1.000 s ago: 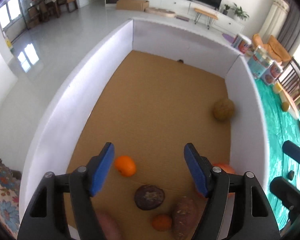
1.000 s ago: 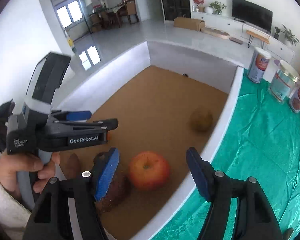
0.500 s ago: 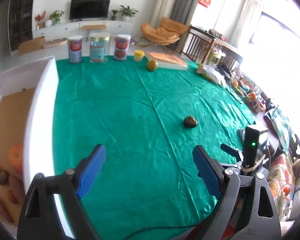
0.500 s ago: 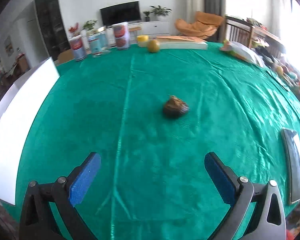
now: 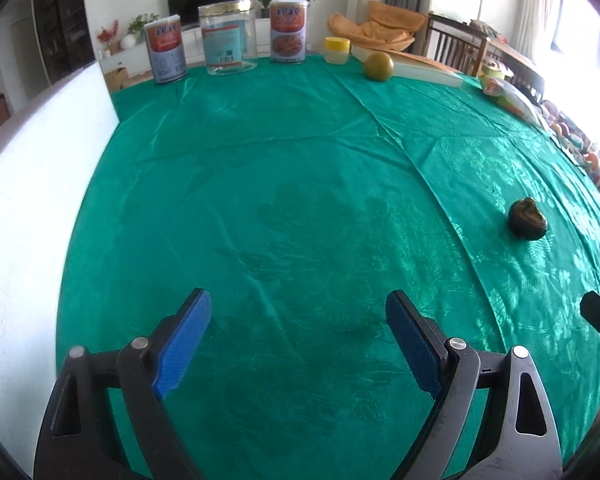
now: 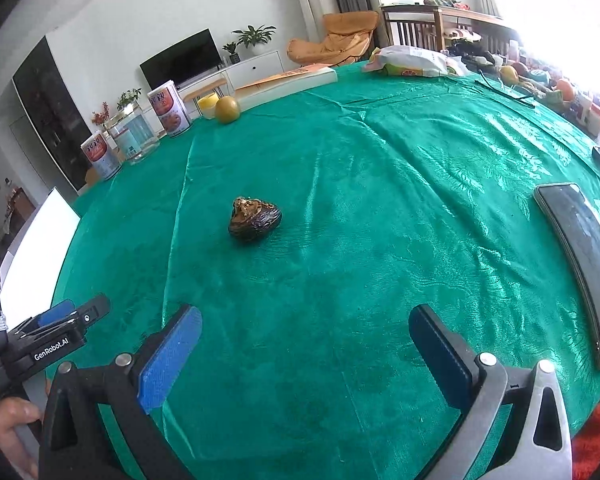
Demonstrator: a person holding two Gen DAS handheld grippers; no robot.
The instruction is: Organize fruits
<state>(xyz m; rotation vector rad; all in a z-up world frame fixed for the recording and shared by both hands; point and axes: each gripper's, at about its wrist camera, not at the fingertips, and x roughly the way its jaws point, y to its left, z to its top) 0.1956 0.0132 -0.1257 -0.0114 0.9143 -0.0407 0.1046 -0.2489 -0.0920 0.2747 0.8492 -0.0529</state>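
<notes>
We see the table (image 6: 380, 184) under green cloth, a white box wall (image 5: 40, 200) at its left edge. Our left gripper (image 5: 298, 342) and right gripper (image 6: 304, 350) both hang released, nothing between their jaws. The dark wrinkled fruit (image 6: 254, 219) lies ahead of the right gripper, apart from it.

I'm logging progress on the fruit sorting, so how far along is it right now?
Done: cannot be judged; only the white box wall shows, not its contents. In hand: nothing; the left gripper and right gripper are open and empty. Left: the dark wrinkled fruit and round yellow-green fruit sit on the green cloth.
</notes>
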